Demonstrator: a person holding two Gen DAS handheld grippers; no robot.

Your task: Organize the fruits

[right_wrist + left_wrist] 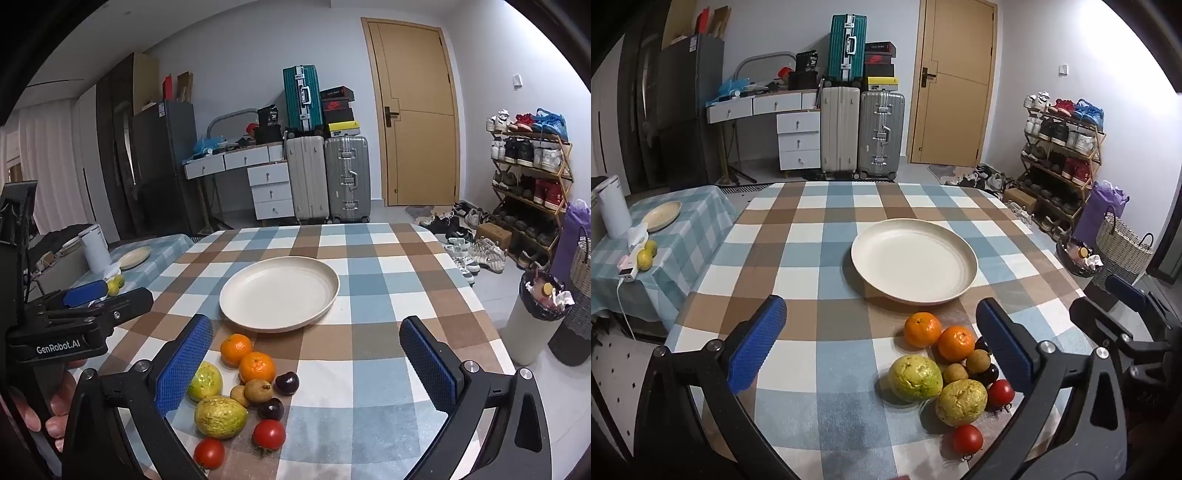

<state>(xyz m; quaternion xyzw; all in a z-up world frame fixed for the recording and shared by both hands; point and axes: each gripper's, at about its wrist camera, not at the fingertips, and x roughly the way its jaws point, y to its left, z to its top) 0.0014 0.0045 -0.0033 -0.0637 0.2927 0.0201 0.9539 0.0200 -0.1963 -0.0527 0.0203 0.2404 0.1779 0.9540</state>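
Both held wide apart and empty: left gripper (pixel 881 341), right gripper (pixel 306 363). Best to start with the nearest mandarin (pixel 257 367) of the fruit pile by the tabletop's near edge, pinching gently, then lifting toward the empty cream plate (pixel 236 314) mid-table.

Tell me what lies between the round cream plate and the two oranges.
Nothing: only bare checked tablecloth separates the round cream plate from the two oranges, clearest in the right wrist view.
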